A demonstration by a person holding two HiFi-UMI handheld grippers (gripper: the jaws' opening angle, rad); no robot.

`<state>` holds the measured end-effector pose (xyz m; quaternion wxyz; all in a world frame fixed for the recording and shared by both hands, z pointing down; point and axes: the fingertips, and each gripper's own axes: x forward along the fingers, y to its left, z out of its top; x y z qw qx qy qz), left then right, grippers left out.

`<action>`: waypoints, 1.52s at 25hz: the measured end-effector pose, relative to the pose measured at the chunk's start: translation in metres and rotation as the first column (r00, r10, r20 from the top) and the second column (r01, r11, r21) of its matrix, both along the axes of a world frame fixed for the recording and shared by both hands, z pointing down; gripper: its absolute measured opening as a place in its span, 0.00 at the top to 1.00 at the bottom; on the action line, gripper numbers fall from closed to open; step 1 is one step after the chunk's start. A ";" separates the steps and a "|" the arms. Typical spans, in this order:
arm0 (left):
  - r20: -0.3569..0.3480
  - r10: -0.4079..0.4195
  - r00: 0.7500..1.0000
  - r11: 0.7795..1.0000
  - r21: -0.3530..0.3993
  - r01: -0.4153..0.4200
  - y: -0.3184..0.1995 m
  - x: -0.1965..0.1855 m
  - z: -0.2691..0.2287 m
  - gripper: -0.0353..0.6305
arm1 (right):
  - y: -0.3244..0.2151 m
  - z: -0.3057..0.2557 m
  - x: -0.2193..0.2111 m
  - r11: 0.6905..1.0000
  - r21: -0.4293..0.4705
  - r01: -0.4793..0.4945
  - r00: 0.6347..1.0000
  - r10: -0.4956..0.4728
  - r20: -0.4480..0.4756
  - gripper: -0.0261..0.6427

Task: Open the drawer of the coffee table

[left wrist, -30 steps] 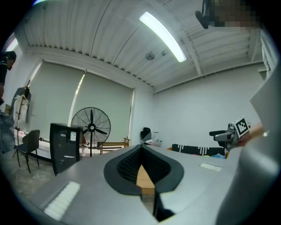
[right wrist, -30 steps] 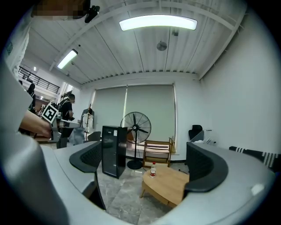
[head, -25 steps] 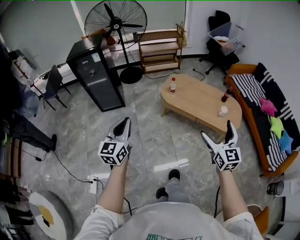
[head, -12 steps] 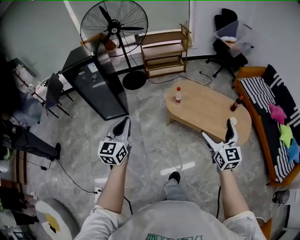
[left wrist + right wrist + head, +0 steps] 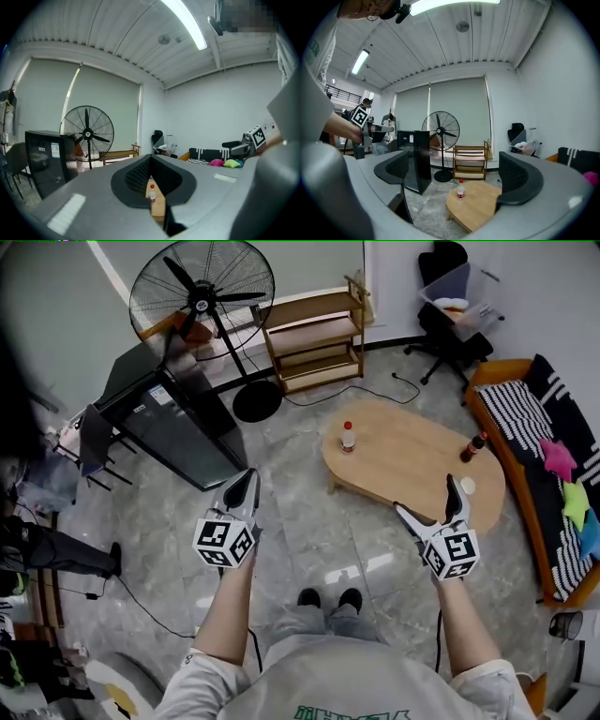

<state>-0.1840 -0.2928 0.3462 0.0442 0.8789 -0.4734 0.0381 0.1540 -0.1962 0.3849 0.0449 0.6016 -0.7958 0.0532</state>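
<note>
Approach phase: counter (image 5: 412, 454) at 1 o'clock, left gripper (image 5: 247, 478) jaws closed, right gripper (image 5: 427, 495) jaws open, empty; next, close in and find the drawer.

A tall black pedestal fan (image 5: 199, 301) stands between a glossy black cabinet (image 5: 164, 418) and a low wooden slatted shelf (image 5: 314, 338), well apart from an orange-framed striped sofa (image 5: 511, 413).

1. The coffee table (image 5: 412, 460) is light wood, smooth and not shiny.
2. The floor (image 5: 300, 521) is grey stone tile, smooth and glossy.
3. The shelf (image 5: 314, 338) is pale bare wood.
4. The sofa (image 5: 525, 427) is covered in soft cloth.
5. The left gripper (image 5: 249, 482) and right gripper (image 5: 427, 495) are dull grey plastic.
6. Their pads (image 5: 518, 178) are dark and bumpy.
7. The bottle (image 5: 348, 437) is clear plastic.
</note>
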 end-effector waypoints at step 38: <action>-0.036 0.498 0.867 0.860 -0.112 -0.498 -0.175 0.076 0.100 0.95 | -0.037 0.175 -0.007 0.845 -0.244 -0.476 0.843 0.518 0.148 0.08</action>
